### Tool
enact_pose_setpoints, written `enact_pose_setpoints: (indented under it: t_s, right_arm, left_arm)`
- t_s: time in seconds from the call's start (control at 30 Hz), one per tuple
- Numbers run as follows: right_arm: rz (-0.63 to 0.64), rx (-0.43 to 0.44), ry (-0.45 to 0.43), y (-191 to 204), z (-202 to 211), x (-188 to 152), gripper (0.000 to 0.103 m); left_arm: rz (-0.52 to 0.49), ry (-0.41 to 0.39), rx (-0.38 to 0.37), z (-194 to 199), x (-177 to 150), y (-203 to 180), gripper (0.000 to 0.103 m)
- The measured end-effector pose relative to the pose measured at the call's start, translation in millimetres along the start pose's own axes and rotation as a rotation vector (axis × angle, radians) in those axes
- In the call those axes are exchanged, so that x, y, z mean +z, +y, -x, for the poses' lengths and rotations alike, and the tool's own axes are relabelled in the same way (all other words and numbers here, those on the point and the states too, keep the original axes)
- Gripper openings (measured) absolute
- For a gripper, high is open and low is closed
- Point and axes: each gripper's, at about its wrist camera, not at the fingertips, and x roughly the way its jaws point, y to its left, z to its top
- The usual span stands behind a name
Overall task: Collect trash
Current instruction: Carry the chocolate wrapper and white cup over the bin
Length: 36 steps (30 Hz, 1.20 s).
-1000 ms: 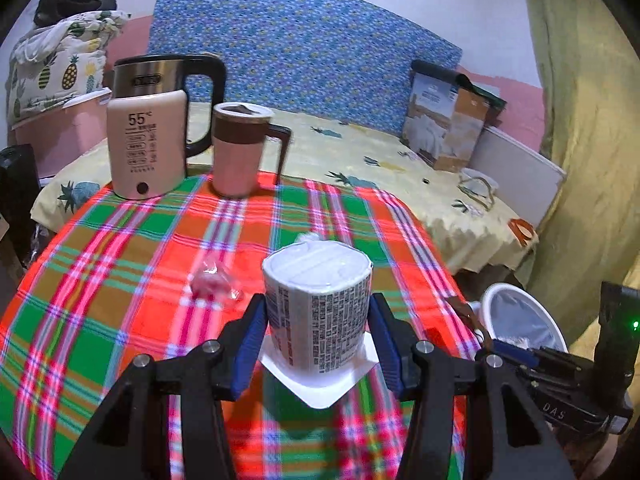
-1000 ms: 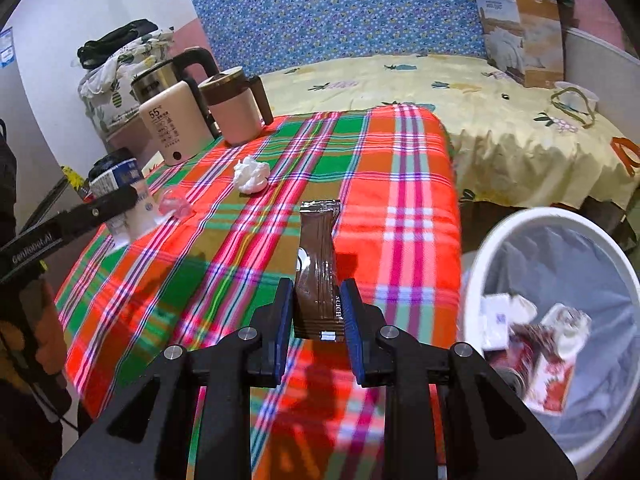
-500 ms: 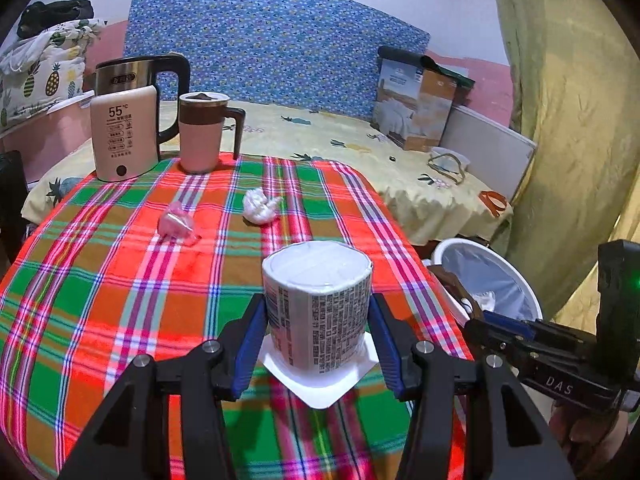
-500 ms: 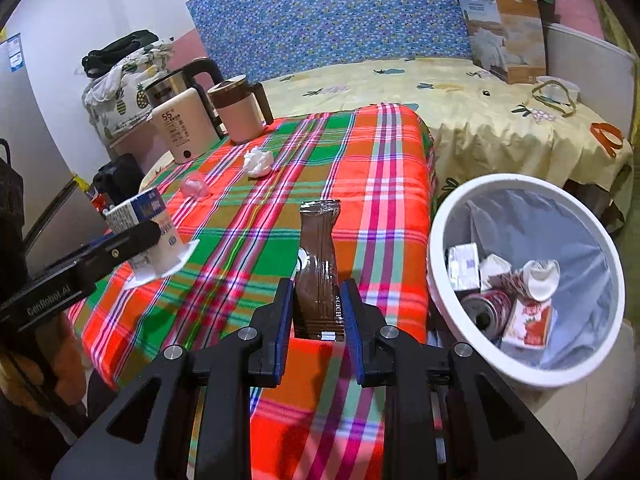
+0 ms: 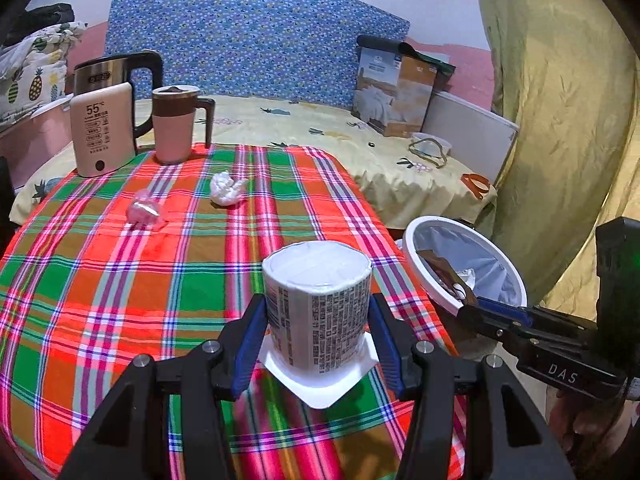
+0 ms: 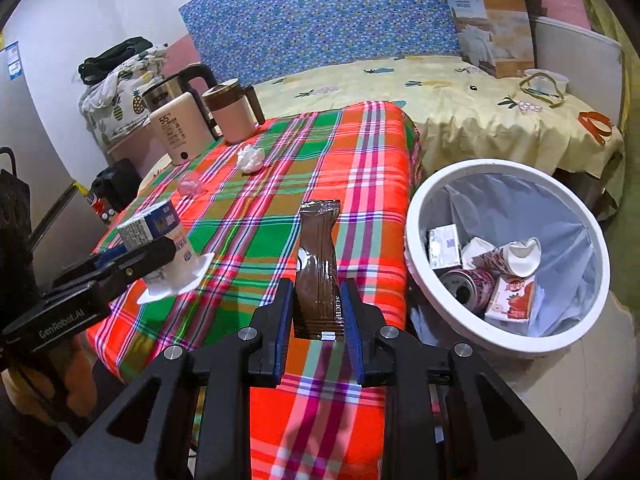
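Note:
My left gripper (image 5: 318,338) is shut on an upturned white yogurt cup (image 5: 318,312) with printed text, held above the plaid tablecloth (image 5: 120,280). It also shows in the right wrist view (image 6: 160,248). My right gripper (image 6: 318,312) is shut on a brown snack wrapper (image 6: 318,264), held over the table's right edge, left of the white trash bin (image 6: 416,216). The bin holds a can, cartons and crumpled paper. A crumpled white tissue (image 5: 226,188) and a clear pink wrapper (image 5: 144,212) lie on the table.
A kettle (image 5: 104,124) and a pink mug (image 5: 176,124) stand at the table's far left. A bed with a yellow sheet (image 5: 360,152) and a cardboard box (image 5: 396,92) lies behind. A yellow curtain (image 5: 560,120) hangs at the right.
Both grippers have pulled back from the table and toward the bin, each still holding its item. The bin has come into fuller view on the right.

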Motion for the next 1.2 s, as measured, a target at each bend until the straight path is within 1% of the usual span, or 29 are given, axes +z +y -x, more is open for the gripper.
enact_pose_setpoints:
  t_s: [0.23,0.5,0.73,0.97,1.2]
  right_arm:
    - [-0.03,-0.021,-0.013,-14.3,7.4,-4.2,0.027]
    - [-0.097,-0.083,-0.034,-49.5,21.5,-5.6,0.027]
    - [-0.156,-0.137,-0.05,-76.9,32.1,-8.6,0.027]
    - [-0.197,-0.167,-0.047,-99.0,36.3,-11.5,0.027]
    - [-0.218,-0.183,-0.032,-110.4,33.4,-12.1,0.027]
  left_arm:
    - [-0.024,0.021,-0.023,-12.4,1.1,-17.8,0.053]
    - [-0.065,0.025,-0.065,-28.5,10.5,-45.3,0.053]
    - [-0.111,0.032,-0.111,-46.3,20.1,-78.1,0.053]
    - [-0.156,0.04,-0.144,-66.2,28.5,-107.5,0.053]
    - [-0.188,0.063,-0.181,-87.9,34.3,-131.6,0.053]
